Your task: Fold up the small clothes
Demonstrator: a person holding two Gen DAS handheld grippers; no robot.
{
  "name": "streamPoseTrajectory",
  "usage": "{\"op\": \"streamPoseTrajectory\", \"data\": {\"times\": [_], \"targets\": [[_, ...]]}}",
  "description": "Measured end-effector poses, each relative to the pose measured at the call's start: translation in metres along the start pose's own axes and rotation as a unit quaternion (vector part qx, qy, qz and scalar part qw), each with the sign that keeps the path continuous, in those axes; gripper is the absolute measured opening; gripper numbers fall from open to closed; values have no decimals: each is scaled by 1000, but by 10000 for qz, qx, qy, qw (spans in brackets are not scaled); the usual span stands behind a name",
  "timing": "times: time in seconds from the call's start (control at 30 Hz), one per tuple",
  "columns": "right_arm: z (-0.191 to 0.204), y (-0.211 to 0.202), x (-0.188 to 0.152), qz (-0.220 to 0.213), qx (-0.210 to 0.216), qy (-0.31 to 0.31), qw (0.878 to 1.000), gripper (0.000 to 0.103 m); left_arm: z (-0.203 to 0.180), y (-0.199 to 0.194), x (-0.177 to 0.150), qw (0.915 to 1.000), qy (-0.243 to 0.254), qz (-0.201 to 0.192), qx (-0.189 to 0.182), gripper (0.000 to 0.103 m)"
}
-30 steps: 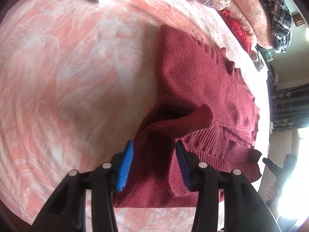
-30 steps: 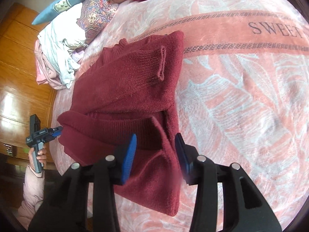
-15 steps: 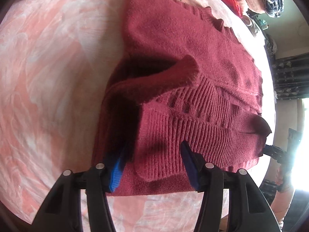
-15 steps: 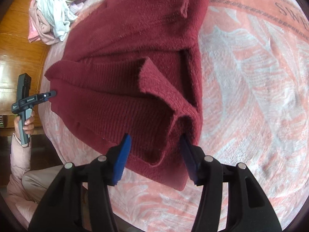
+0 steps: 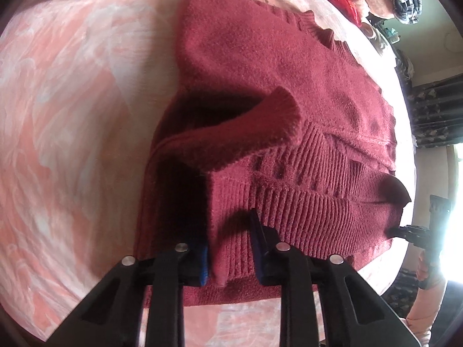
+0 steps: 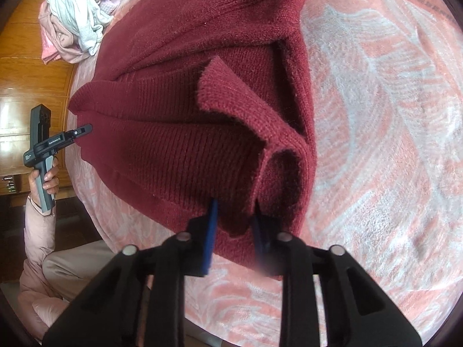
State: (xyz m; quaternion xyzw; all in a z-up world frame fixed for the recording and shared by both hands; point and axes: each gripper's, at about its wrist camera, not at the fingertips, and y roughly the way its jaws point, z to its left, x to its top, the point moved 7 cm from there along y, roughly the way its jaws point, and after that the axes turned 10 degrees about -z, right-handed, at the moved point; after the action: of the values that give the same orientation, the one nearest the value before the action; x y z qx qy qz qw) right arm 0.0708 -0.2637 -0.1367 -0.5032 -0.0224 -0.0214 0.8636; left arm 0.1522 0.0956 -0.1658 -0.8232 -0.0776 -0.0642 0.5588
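One dark red knitted sweater [image 5: 289, 86] lies on the bed, on a pink blanket with pale leaf pattern [image 5: 72, 115], its near hem at the bed's front edge. Two tools on it, both yours. Your left tool [image 5: 228, 245] has just been closing and is clamped on a bunched fold of the ribbed hem; the cloth swallows most of its blue pads, so you see only their edges. Your right tool [image 6: 234, 225] has likewise just closed, pinching the hem corner at the other side; its right-hand pad is blurred and half buried in knit. From the right wrist view your left hand [image 6: 46, 179] shows gripping its handle, sleeve pale pink; from the left wrist view the right tool is washed out by window glare and cut by the sweater's edge. A second ago both sets of jaws stood apart above the sweater with the hem lying flat; now the cloth is gathered up between them and fills far more of each view. One sleeve cuff [image 5: 283, 115] lies folded across the body. A heap of pale clothes [image 6: 78, 8] at the far corner is partly cut off; how many pieces, you cannot tell.
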Motion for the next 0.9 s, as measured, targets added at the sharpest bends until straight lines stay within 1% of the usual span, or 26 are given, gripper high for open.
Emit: {"op": "streamPoseTrajectory", "data": {"times": [0.03,0.07,0.13,0.27,0.33,0.37,0.47,0.5,0.57,0.6,0.67,0.7,0.73,0.77,0.8,0.9], "targets": [[1,-2,2,-59,-9,-28,10000,3,-1,-1,1,10000,-20,-26,-31,13],[2,-5,5,-139,-35,-60,9999,3,-2,-1,3,9999,-52,-66,-71,11],[6,-15,14,-415,59,-113,9991,3,-4,-5,10,9996,-112,-197,-143,7],[7,-40,41,-1031,394,95,9938,3,-4,-17,35,9976,-350,-525,-297,6],[2,-49,55,-1292,417,276,9904,3,-3,-20,48,9967,-359,-696,-227,6],[-2,-51,63,-1411,366,394,9885,8,-3,-20,53,9966,-359,-726,-177,7],[-20,-54,80,-1669,-43,547,9845,51,3,-11,63,9967,-512,-595,-189,10],[-21,-56,81,-1715,-42,510,9839,46,4,-9,64,9969,-529,-562,-160,12],[-24,-57,80,-1701,15,493,9842,46,5,-11,64,9972,-472,-541,-209,13],[-27,-58,79,-1695,-17,445,9845,47,6,-15,65,9969,-457,-585,-251,16],[-32,-58,75,-1632,-172,257,9861,52,9,-23,67,9956,-503,-713,-336,35],[-35,-57,73,-1603,-283,182,9865,54,11,-29,70,9947,-491,-870,-247,61],[-38,-54,72,-1547,-358,127,9872,56,14,-37,74,9928,-416,-1122,-75,70],[-40,-50,69,-1456,-391,87,9885,60,17,-45,76,9910,-295,-1302,68,70],[-40,-46,69,-1402,-405,84,9893,66,19,-49,78,9904,-161,-1365,160,70],[-40,-33,65,-1184,-270,24,9926,69,23,-51,76,9904,151,-1352,261,70]]}}
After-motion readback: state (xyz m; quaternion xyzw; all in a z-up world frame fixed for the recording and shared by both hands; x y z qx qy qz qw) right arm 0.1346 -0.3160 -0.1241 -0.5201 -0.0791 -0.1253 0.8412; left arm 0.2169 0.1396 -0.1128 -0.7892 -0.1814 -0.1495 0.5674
